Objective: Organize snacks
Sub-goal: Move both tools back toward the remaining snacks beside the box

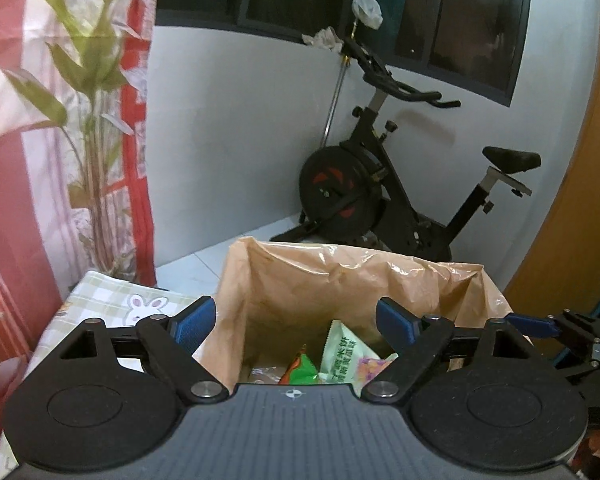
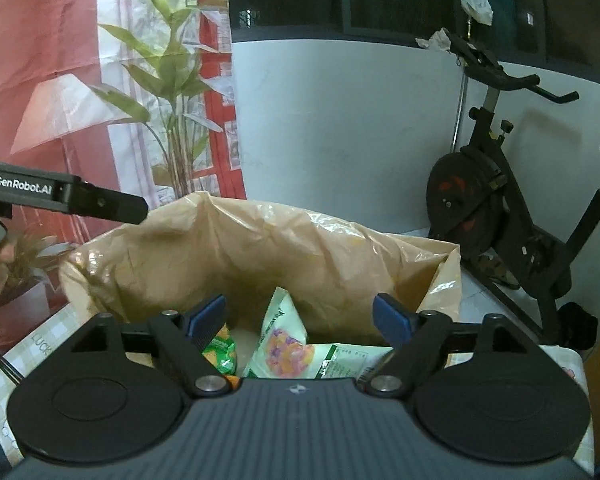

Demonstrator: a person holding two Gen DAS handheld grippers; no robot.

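Observation:
A bin lined with a tan plastic bag (image 1: 340,280) stands open in front of both grippers. Several snack packets lie inside: a green and red packet (image 1: 300,368), a pale green packet (image 1: 340,350) with printed text and a pink and yellow one (image 1: 370,368). My left gripper (image 1: 296,322) hangs open over the bag's near rim, with nothing between its blue pads. My right gripper (image 2: 300,320) is open too, above the bag (image 2: 260,248). A pale green candy packet (image 2: 282,340) stands upright below it, free of the pads, beside a green packet (image 2: 220,350) and a flat white packet (image 2: 344,362).
The bin sits on a table with a checked rabbit-print cloth (image 1: 112,300). An exercise bike (image 1: 380,188) stands behind by the white wall. A potted plant (image 2: 168,92) and a red curtain (image 2: 40,60) are at the left. The left gripper's black body (image 2: 60,194) reaches over the bag's left rim.

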